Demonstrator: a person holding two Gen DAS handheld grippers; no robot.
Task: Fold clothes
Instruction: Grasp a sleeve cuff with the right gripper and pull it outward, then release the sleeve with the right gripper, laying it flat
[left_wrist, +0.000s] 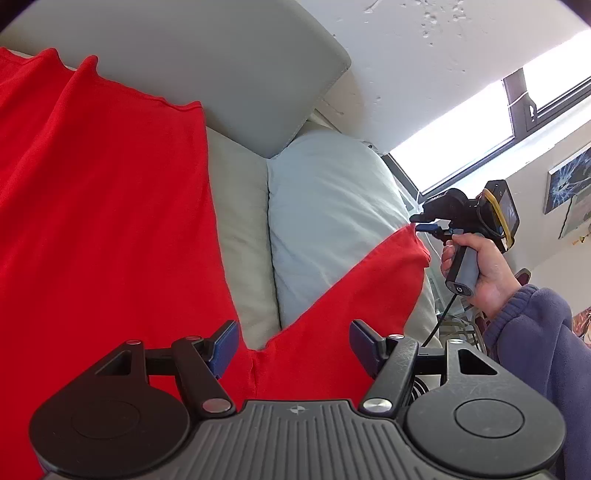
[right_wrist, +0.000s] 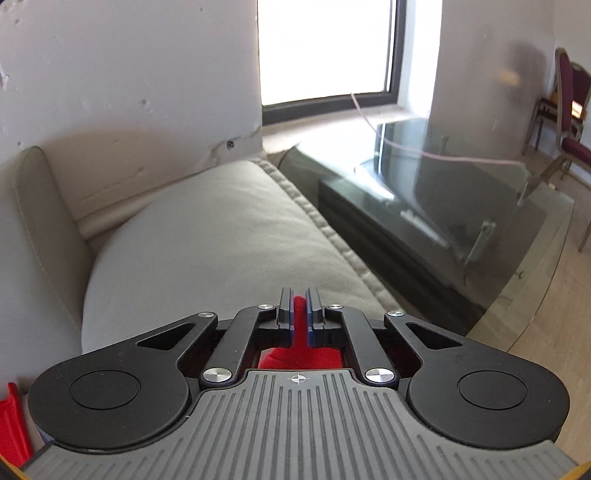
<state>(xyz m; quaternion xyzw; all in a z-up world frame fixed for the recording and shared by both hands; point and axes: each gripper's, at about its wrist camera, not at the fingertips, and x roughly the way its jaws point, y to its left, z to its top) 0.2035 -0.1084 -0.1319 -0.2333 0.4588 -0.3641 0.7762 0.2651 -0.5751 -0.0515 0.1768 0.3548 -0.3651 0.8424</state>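
Observation:
A red garment (left_wrist: 103, 206) lies spread over a beige sofa in the left wrist view, with one sleeve (left_wrist: 354, 295) stretched out to the right. My left gripper (left_wrist: 291, 343) is open, its blue pads on either side of the armpit seam, close above the cloth. My right gripper (left_wrist: 424, 225) is shut on the sleeve's end and holds it up over a pale pillow (left_wrist: 328, 218). In the right wrist view the right gripper (right_wrist: 300, 314) pinches red cloth (right_wrist: 300, 332) between its pads.
The sofa backrest (left_wrist: 207, 70) is behind the garment. A glass coffee table (right_wrist: 461, 206) stands beside the sofa arm cushion (right_wrist: 221, 240). A window (right_wrist: 325, 48) and a red chair (right_wrist: 569, 122) are beyond. My right arm wears a blue sleeve (left_wrist: 535, 354).

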